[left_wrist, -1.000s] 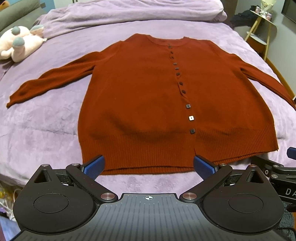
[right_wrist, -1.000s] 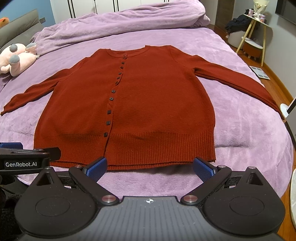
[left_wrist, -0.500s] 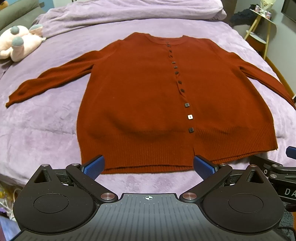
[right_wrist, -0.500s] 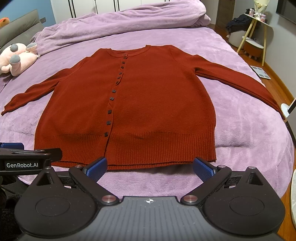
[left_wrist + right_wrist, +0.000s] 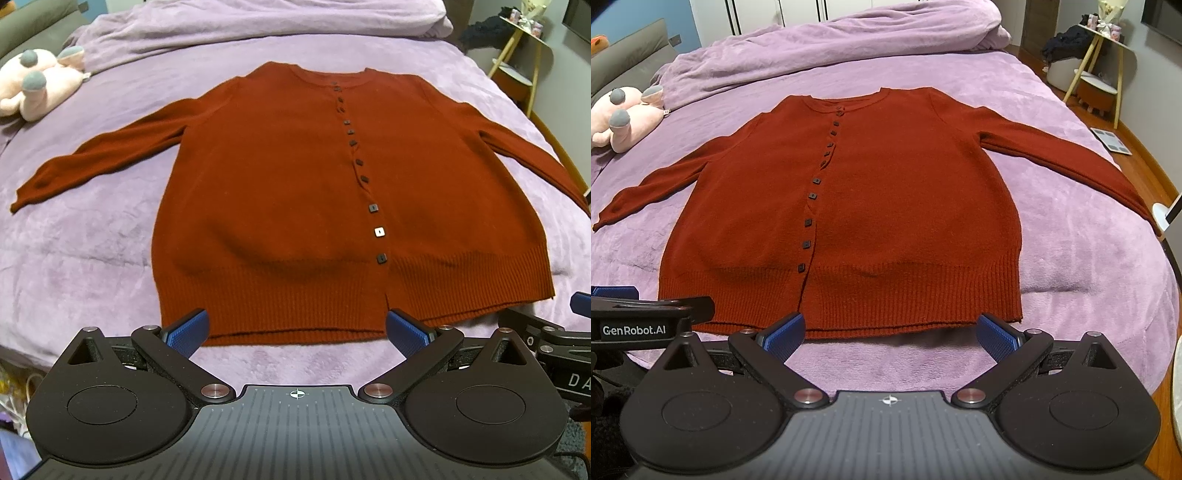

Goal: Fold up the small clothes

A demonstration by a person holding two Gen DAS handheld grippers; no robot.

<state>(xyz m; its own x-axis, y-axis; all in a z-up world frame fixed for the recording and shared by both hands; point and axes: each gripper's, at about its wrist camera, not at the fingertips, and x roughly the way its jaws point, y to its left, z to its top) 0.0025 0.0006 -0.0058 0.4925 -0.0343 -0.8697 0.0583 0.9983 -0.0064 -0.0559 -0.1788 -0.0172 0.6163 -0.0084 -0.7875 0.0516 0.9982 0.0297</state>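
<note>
A rust-red buttoned cardigan (image 5: 280, 192) lies flat, front up, on the purple bed, both sleeves spread out to the sides; it also shows in the right wrist view (image 5: 886, 192). My left gripper (image 5: 297, 332) is open and empty, just short of the ribbed hem on its left half. My right gripper (image 5: 890, 334) is open and empty, just short of the hem on its right half. Each gripper's body shows at the edge of the other's view.
A purple blanket covers the bed (image 5: 74, 251), with a bunched duvet (image 5: 820, 40) at the head. A pink plush toy (image 5: 37, 88) lies at the far left. A side table (image 5: 1104, 70) and the wooden floor are on the right.
Both grippers have crept slightly forward toward the hem; the cardigan has not moved and both stay open.
</note>
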